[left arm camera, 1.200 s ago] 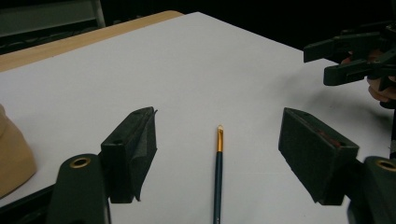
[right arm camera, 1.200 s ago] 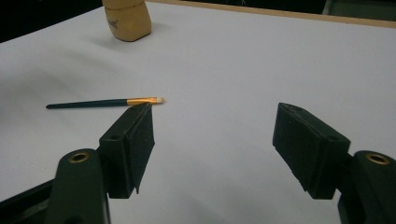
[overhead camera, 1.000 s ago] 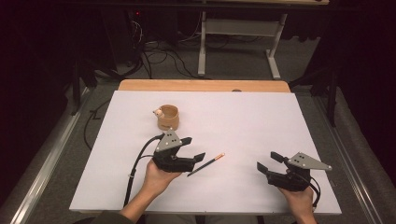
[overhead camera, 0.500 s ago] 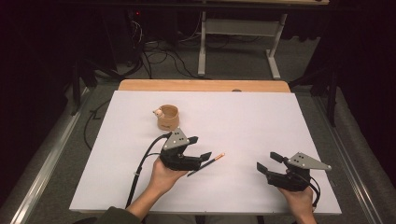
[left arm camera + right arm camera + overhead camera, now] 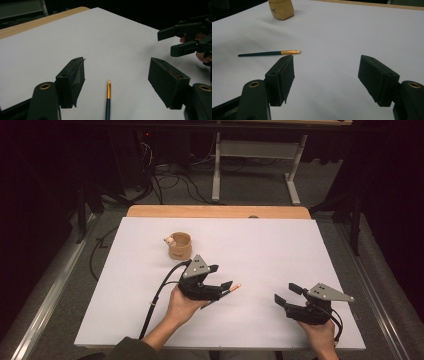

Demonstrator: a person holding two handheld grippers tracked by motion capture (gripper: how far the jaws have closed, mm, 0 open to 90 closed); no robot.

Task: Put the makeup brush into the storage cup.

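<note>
We hold left gripper (image 5: 116, 82) over brush (image 5: 108, 98), jaws spread wide, nothing gripped. Brush lies flat on white table (image 5: 50, 47), between our jaws, bristle tip pointing away. Our advice: lower straight, keep handle centred, close gently on green handle behind gold band. Handle end cut off below our jaws. Farther off, right gripper (image 5: 175, 40) rests apart, jaws spread, empty. Beyond, wooden cup (image 5: 180, 245); small thing on its rim unclear.

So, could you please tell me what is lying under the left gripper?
Between the open jaws of the left gripper a thin brush lies on the white table, bristles pointing away; its handle's rear end is cut off.
</note>
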